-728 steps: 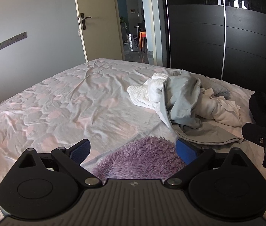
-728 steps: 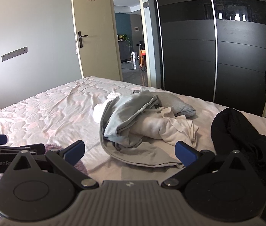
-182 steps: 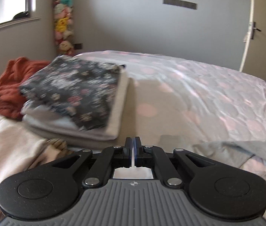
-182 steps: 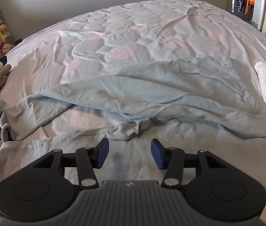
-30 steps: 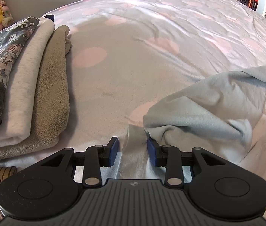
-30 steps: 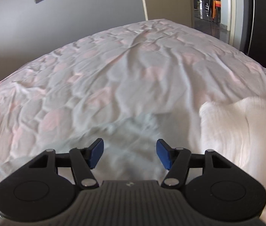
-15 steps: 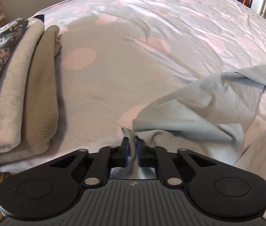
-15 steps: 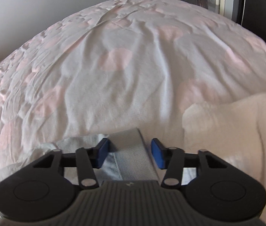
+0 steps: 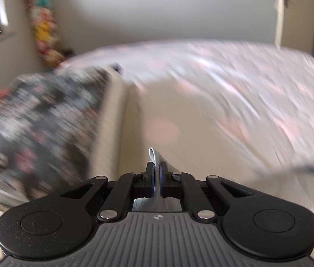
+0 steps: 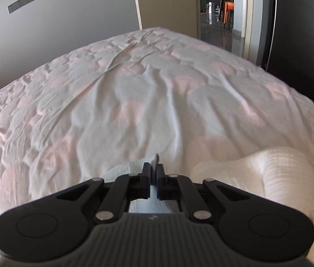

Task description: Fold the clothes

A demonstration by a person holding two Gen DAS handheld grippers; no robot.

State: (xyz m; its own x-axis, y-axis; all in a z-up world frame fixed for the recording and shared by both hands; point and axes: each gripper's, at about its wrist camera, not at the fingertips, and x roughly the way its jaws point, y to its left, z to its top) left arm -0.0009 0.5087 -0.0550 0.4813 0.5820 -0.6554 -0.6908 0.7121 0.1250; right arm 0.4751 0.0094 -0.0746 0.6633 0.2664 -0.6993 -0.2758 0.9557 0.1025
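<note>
Grey garment (image 9: pixel 154 155) pinched by left claw (image 9: pixel 156 173), right claw (image 10: pixel 153 175).

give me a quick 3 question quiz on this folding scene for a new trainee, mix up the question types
1. True or false: the left gripper is open and empty.
2. Multiple choice: what is pinched in the right gripper? A) a purple rug B) an edge of the grey garment C) nothing
3. Short answer: in the left wrist view, what lies on the bed to the left of the gripper?

Key
1. False: its jaws are shut on a fold of the grey garment.
2. B
3. A stack of folded clothes with a dark floral piece on top, blurred in this view.
</note>
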